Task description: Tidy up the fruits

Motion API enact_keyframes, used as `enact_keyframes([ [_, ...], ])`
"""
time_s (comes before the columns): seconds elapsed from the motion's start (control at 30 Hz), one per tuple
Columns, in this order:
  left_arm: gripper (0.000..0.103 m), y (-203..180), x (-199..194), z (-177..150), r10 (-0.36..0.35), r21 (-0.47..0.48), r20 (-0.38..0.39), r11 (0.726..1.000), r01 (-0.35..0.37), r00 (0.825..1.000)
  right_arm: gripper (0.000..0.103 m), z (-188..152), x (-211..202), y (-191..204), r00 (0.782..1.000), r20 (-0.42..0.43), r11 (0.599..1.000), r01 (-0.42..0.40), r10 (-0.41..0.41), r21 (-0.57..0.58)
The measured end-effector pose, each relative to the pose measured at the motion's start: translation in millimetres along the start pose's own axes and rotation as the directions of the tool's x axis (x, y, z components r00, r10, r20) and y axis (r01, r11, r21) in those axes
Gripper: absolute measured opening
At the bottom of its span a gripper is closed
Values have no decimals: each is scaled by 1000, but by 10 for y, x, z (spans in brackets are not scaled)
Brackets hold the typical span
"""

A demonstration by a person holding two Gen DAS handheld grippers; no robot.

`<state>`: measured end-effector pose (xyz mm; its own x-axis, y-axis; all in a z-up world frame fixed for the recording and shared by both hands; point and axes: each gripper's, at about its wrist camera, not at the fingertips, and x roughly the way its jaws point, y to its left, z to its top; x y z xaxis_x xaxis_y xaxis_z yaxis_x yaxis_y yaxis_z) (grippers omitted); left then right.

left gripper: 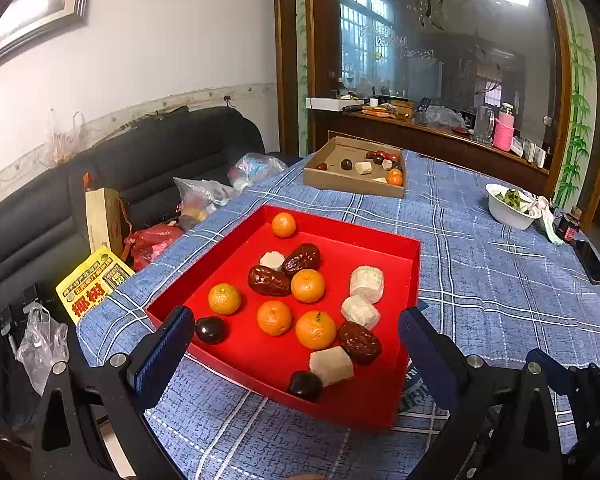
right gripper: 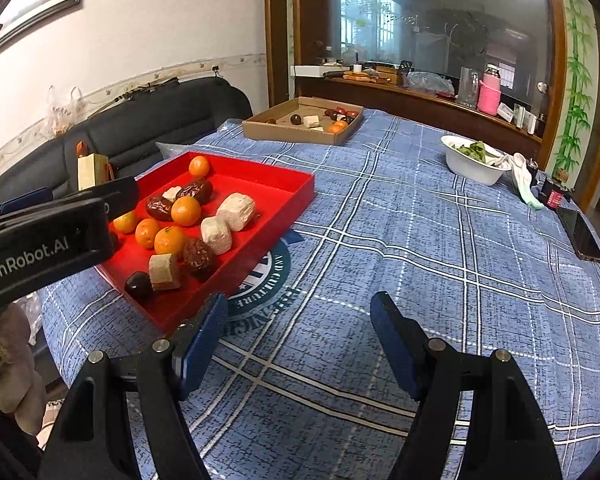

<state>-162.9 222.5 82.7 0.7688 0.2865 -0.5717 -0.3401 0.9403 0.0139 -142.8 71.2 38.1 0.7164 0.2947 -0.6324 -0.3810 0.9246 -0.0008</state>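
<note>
A table under a blue checked cloth [right gripper: 380, 208] fills most of both views, with a dark sofa [left gripper: 148, 168] along the wall to its left. Near the table's left edge sits a red tray [left gripper: 380, 248], and further back, well apart from it, a shallow cardboard box [left gripper: 340, 182] holding a few more fruits. A white bowl [right gripper: 470, 168] with green leaves stands toward the right side, near a dark phone [right gripper: 582, 236] at the table edge. In the tray lie five oranges, one of them [left gripper: 283, 225] alone at the far corner, the others [left gripper: 315, 330] grouped in the middle; three wrinkled red dates [left gripper: 269, 281] lie among them, with pale cut chunks [left gripper: 366, 283] toward the right side and two dark round fruits [left gripper: 210, 330] near the front wall. The left gripper [left gripper: 296, 344] hovers over the near end of the tray, fingers spread wide with nothing between the pads. The right gripper [right gripper: 298, 328] hangs over bare cloth just right of the tray, fingers likewise apart and empty.
</note>
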Motion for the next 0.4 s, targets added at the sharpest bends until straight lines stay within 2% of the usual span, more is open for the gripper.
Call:
enact_keyframes([
  [0.4, 103, 183, 105, -10, 8, -38, -40, 999, -9, 999, 73, 26, 64, 206, 999, -19, 999, -27, 26, -36],
])
